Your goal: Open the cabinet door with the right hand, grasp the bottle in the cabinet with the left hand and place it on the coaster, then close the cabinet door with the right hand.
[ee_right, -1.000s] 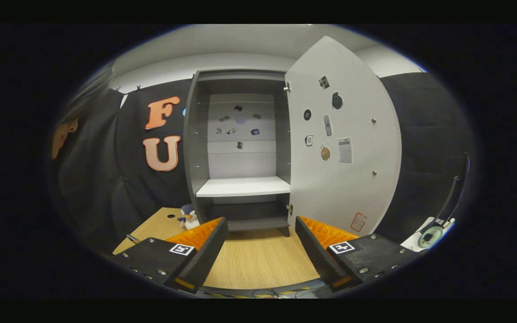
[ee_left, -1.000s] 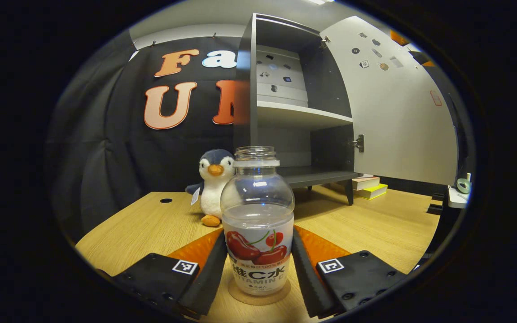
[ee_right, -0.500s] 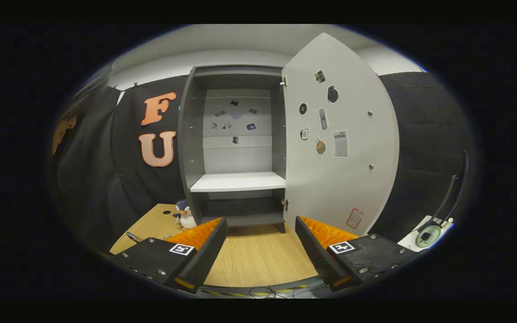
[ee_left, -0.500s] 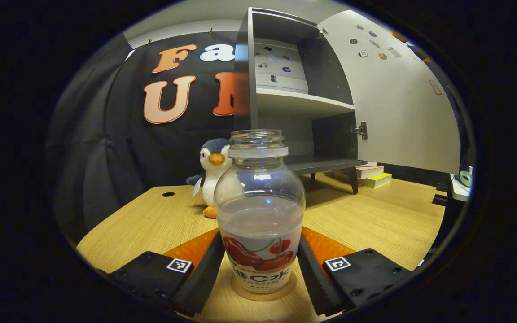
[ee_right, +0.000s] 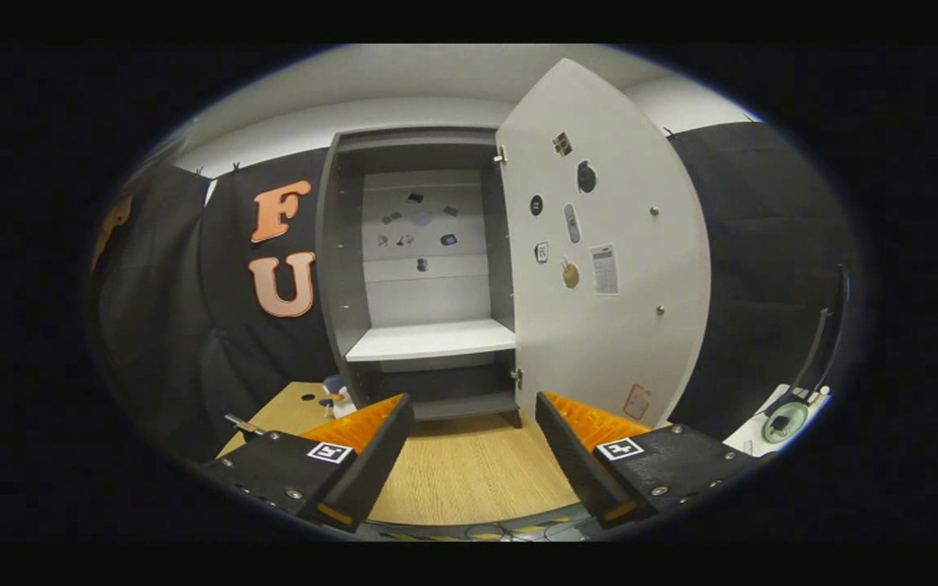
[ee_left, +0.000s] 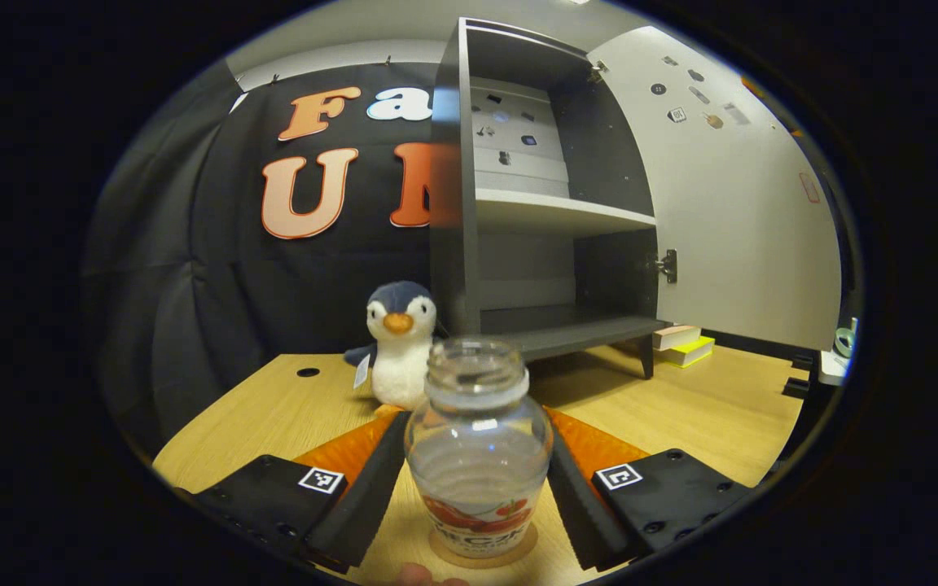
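Since a second ago, the left gripper view has risen and tipped down: the bottle (ee_left: 479,456) now sits lower in the frame, its open mouth visible from slightly above, and less of its label shows. It stands upright on the round coaster (ee_left: 481,547) at bottom centre. The left gripper (ee_left: 477,480) has its fingers spread, one on each side of the bottle; whether they touch it cannot be told, though the jaws look parted enough to have let go. My reading is that the bottle has been delivered and the gripper is lifting clear, leaving it to stand on its own.

In the right gripper view, the right gripper (ee_right: 473,456) hangs over the table with its fingers wide apart and nothing between them. It faces the cabinet (ee_right: 424,277), whose white door (ee_right: 599,268) stands swung open to the right of centre. That placement suits the remaining step, pushing the door shut.

The wooden table (ee_left: 273,415) is pale, with a small round hole near its upper-left edge. A plush penguin (ee_left: 400,342) sits just behind the bottle, beside the cabinet's left wall. Books (ee_left: 685,343) lie under the open door at right. The cabinet's shelves hold nothing, and small stickers dot its back panel and door. Black cloth forms the booth's wall (ee_left: 192,268) at left.
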Motion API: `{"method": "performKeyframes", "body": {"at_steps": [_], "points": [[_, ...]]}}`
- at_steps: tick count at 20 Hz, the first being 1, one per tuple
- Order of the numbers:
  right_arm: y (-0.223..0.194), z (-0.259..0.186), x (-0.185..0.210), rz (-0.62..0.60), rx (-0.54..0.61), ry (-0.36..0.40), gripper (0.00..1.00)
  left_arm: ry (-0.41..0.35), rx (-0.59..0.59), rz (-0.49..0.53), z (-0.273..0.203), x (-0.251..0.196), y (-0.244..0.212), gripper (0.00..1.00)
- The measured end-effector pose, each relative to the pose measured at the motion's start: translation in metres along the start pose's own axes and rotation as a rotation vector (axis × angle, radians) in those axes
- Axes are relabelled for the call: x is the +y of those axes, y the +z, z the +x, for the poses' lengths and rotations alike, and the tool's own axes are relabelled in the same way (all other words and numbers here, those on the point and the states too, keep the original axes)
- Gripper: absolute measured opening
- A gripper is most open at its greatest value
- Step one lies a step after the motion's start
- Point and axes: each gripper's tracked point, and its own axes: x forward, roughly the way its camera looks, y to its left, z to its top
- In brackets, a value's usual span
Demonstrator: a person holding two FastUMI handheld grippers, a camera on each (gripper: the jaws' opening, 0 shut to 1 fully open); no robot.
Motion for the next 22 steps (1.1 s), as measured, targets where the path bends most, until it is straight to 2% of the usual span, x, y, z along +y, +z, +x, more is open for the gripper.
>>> {"method": "performKeyframes", "body": {"at_steps": [5,11,12,13,14,15,19,22], "points": [[0.022,-0.014,-0.031,0.015,-0.046,-0.063,0.93,-0.009,-0.074,0.016,0.008,-0.001,0.069,0.96],[0.047,-0.028,-0.098,0.0,-0.088,-0.16,0.93,-0.01,-0.125,-0.002,-0.006,-0.016,0.157,0.95],[0.051,-0.03,-0.108,-0.002,-0.094,-0.169,0.93,-0.008,-0.12,0.0,-0.009,-0.02,0.167,0.95],[0.055,-0.032,-0.117,-0.005,-0.1,-0.173,0.98,-0.007,-0.111,-0.003,-0.01,-0.023,0.177,0.95],[0.058,-0.033,-0.127,-0.012,-0.104,-0.178,0.98,-0.005,-0.098,-0.011,-0.013,-0.027,0.184,0.95],[0.062,-0.033,-0.138,-0.022,-0.106,-0.189,0.93,-0.005,-0.087,-0.025,-0.015,-0.032,0.193,0.95],[0.07,-0.037,-0.19,-0.072,-0.101,-0.267,0.93,0.019,-0.052,-0.077,-0.025,-0.045,0.214,0.95],[0.077,-0.027,-0.213,-0.086,-0.089,-0.27,0.94,0.062,-0.061,-0.077,-0.033,-0.042,0.228,0.95]]}}
